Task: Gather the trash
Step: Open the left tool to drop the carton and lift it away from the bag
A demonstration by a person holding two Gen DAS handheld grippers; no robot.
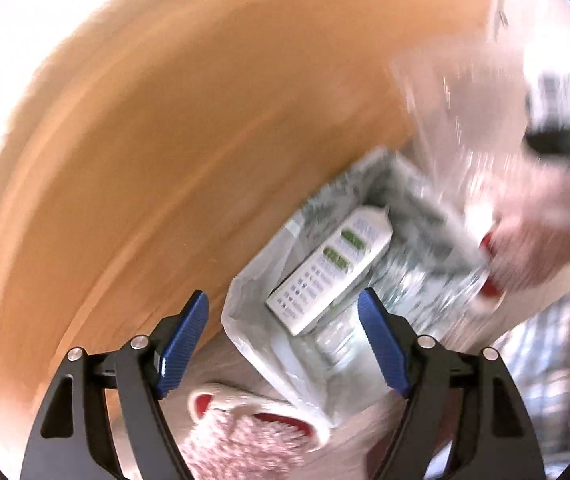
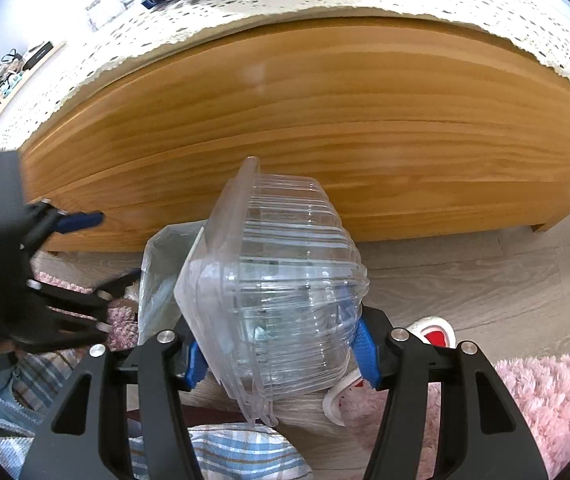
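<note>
right now the right gripper (image 2: 279,354) is clamped on a clear plastic clamshell container (image 2: 273,280), tilted, held just beyond a white trash bag (image 2: 161,276), likely for dropping in. left gripper (image 1: 283,340) is spread wide, holding nothing, above the bag's mouth (image 1: 253,320); a white carton (image 1: 329,268) lies inside, ahead between its fingers.

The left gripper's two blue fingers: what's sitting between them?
Nothing is gripped. In the left wrist view the open left gripper frames a bag-lined bin beyond, holding a white carton.
</note>
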